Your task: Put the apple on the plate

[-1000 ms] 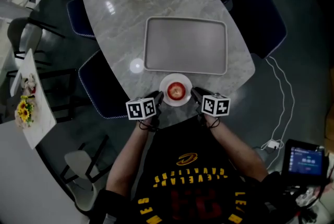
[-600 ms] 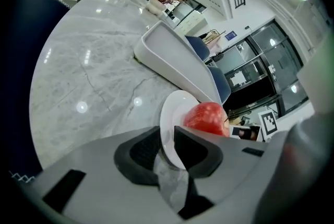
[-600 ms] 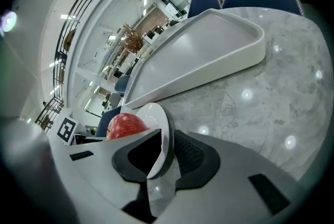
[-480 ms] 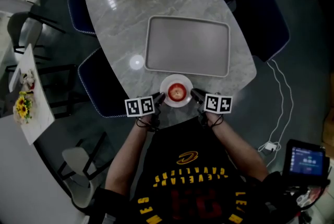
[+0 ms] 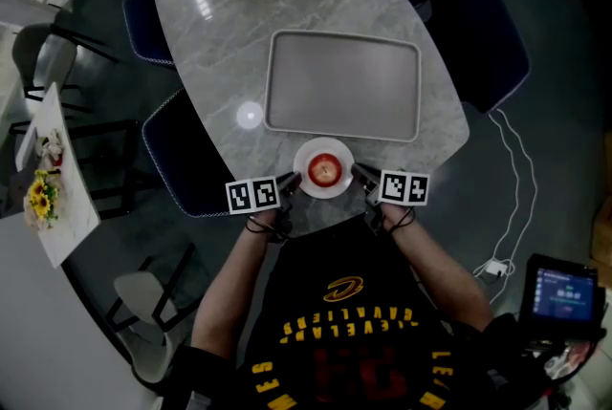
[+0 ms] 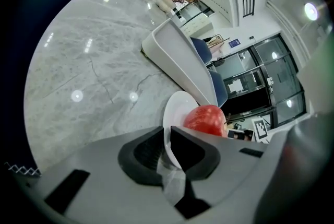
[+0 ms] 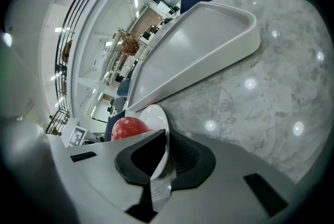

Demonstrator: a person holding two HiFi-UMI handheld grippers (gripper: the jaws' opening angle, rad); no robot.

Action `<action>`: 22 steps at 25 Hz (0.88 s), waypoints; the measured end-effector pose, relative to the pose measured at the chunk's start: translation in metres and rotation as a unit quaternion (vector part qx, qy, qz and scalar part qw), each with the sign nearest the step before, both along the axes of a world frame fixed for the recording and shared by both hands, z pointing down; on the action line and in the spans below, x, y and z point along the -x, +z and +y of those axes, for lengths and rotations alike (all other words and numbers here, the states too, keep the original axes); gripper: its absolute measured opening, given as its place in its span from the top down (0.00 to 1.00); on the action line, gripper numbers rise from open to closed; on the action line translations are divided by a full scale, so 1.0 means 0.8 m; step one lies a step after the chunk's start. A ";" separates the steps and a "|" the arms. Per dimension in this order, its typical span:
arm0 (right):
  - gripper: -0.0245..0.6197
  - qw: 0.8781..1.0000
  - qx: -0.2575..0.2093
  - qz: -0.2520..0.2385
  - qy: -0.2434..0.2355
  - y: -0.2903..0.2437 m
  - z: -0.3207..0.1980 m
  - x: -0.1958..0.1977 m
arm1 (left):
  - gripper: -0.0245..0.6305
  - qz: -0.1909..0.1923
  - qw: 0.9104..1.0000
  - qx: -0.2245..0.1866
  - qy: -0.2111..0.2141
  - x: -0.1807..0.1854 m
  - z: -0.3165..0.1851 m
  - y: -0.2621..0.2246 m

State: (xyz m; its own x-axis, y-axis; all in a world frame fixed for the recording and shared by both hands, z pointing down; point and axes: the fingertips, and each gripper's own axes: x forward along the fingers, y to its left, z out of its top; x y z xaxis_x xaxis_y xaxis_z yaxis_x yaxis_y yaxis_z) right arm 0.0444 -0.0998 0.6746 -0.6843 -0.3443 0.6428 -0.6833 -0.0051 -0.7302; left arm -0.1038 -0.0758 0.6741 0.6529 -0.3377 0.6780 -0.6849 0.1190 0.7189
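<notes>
The apple [image 5: 324,169] sits in the middle of the plate [image 5: 308,154], which lies at the near end of the table [image 5: 220,35], just beside the tray [image 5: 342,81] and apart from it. The apple is round, with no long axis to name; a pale patch faces up, and no stem can be made out. The left gripper [image 6: 166,137] is clamped on the plate's left rim, the thin white edge running between its dark jaws. The right gripper [image 7: 166,137] is clamped the same way on the opposite rim. Neither touches the apple. The plate looks level from the head view; whether it rests on the table or is lifted off it cannot be told.
</notes>
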 end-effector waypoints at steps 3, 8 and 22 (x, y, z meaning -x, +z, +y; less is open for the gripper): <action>0.91 1.000 0.001 -0.005 0.005 -0.005 0.006 0.002 | 0.90 0.010 1.000 -0.002 -0.001 0.002 0.005 -0.004; 0.91 1.000 0.003 -0.018 0.010 -0.013 0.011 0.000 | 0.90 0.020 1.000 -0.006 0.002 0.001 0.007 -0.012; 0.92 0.996 -0.023 -0.081 0.041 -0.076 -0.013 -0.010 | 0.92 0.105 0.993 -0.048 -0.025 -0.007 -0.026 -0.086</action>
